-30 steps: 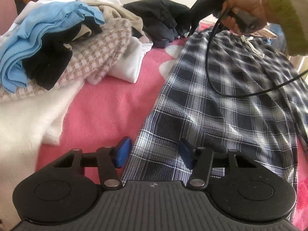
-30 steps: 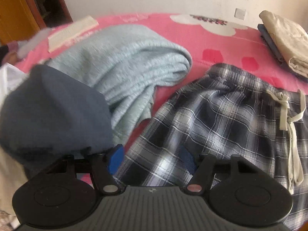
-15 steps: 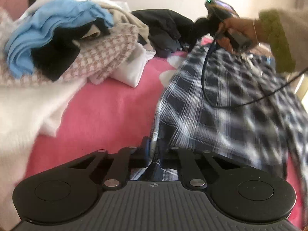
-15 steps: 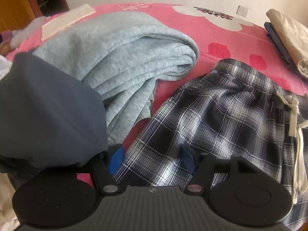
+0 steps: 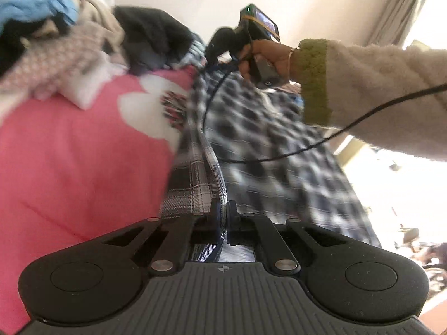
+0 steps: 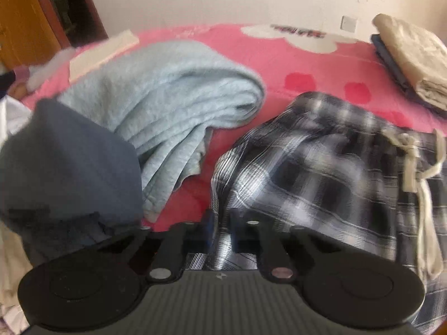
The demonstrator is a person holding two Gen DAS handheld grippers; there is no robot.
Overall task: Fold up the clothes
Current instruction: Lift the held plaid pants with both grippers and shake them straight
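Both tongs, open a sec ago, now clamp the plaid trousers (image 6: 321, 173) on the pink bed (image 5: 69, 153): left tongs (image 5: 222, 217) at hem edge, right tongs (image 6: 220, 223) at waist edge nr drawstring (image 6: 410, 162) (fold-lift likely next).

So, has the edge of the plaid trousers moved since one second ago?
Yes. The plaid trousers edge, pinched by the left gripper, has lifted off the pink blanket into a raised ridge; earlier it lay flat.
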